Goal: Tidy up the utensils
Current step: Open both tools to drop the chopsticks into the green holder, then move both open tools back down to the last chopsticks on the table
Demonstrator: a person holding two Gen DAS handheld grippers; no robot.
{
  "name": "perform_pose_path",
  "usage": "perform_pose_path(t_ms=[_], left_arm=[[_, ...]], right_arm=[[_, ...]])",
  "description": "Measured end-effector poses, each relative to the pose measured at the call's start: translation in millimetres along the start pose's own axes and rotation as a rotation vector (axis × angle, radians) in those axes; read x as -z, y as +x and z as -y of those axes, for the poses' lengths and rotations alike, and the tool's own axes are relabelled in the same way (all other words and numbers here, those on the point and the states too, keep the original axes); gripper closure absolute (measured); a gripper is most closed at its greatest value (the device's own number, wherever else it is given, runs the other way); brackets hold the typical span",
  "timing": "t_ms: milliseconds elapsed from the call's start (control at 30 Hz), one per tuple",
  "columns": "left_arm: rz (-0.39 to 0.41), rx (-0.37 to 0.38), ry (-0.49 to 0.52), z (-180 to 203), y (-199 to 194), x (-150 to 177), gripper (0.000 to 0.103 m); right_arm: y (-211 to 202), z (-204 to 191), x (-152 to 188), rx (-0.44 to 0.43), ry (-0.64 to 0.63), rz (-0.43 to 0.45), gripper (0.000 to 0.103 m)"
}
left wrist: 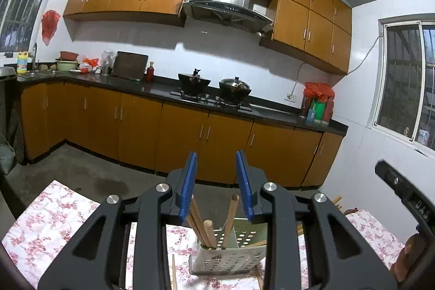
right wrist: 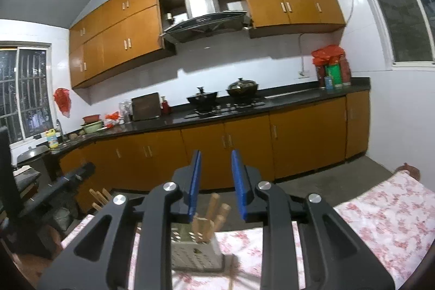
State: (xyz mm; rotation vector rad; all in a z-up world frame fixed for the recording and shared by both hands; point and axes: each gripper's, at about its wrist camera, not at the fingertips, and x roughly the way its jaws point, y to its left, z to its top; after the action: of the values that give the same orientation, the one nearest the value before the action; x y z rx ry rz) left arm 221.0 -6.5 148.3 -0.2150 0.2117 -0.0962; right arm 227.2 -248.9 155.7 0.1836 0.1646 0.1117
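A pale green perforated utensil holder [left wrist: 231,252] stands on the floral tablecloth [left wrist: 54,222], with several wooden chopsticks [left wrist: 202,227] upright in it. My left gripper [left wrist: 216,154] hovers just above and behind the holder, blue pads apart, the chopstick tops poking up near the base of the jaws without being pressed. In the right wrist view the same holder [right wrist: 195,252] and its chopsticks [right wrist: 214,216] sit below my right gripper [right wrist: 216,152], whose pads also stand apart with nothing pinched. A loose chopstick [left wrist: 174,271] lies on the cloth beside the holder.
Beyond the table's far edge lie a concrete floor and a run of orange kitchen cabinets [left wrist: 185,132] under a black counter with two woks [left wrist: 194,83]. Wooden stick ends [right wrist: 99,197] poke up at the table's left side. Floral cloth [right wrist: 380,222] stretches to the right.
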Motion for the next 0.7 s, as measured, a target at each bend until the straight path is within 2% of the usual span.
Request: perform_pose_path(t_ms=[100,200,300,333,400,533,633,700], left_arm=[[0.007,-0.008,-0.001,-6.6,-15.6,-1.6,0.071],[-0.004,-0.034,-0.008,-20.3,-33.9,4.7,0.067],[-0.035,-0.084,-0.026,-40.7,-51.4,24.3,0.063],[-0.053,-0.113,-0.024,-47.3,-54.9,34.4,0.063],[-0.103,-0.163,-0.014,-56.9,-55.1,53.7,0.062],[-0.270,-0.231,0.000,-76.5,-42.3,103.6,0.062],[-0.390,-0.245,-0.009,-85.9,-32.3,138.5,0.062],[-0.432,-0.249,-0.004,-90.2,-30.6,152.9,0.062]], right_arm=[[-11.9,20.0,14.1,0.048,0.015,-0.039,0.074],[-14.8,39.9,38.2,0.098,0.024,-0.114,0.074],[-10.3,58.6,78.2,0.134,0.043,-0.251,0.074],[-6.1,64.0,100.4,0.141,0.053,-0.323,0.074],[0.9,65.9,133.4,0.141,0.060,-0.429,0.074],[6.7,52.9,187.7,0.072,0.082,-0.599,0.075],[6.7,33.2,212.2,0.021,0.046,-0.661,0.077],[7.2,20.5,221.6,0.002,0.011,-0.685,0.077]])
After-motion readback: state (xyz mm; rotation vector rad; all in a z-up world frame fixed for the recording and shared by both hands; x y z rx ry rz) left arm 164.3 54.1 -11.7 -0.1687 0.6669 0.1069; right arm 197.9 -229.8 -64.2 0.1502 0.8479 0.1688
